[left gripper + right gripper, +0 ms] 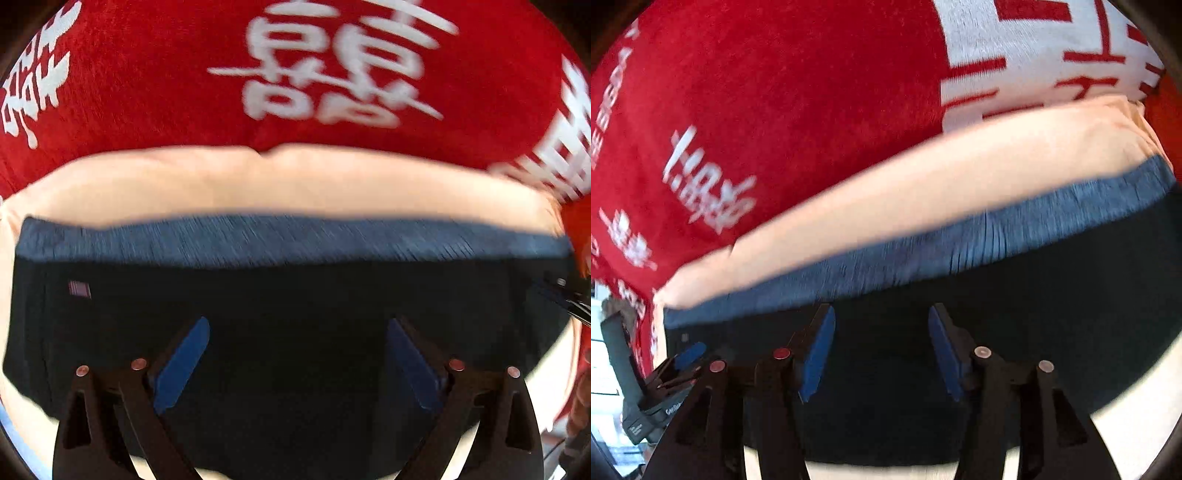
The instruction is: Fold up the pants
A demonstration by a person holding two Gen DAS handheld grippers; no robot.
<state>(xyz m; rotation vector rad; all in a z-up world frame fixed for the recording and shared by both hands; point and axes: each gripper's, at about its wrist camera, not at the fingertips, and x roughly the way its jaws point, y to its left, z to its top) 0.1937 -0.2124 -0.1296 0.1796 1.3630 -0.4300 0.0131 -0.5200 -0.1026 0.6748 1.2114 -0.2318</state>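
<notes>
The left tongs (299,354) are standing wide over the pants (288,302), gripping nothing. The right tongs (882,350) are standing about half open, pads clear of the cloth. The pants are lying folded into a dark block, blue waistband (960,251) at the far edge, on a cream pad (258,184) over a red printed cloth (147,92). Both tongs are probably spaced apart to take the block's two ends.
</notes>
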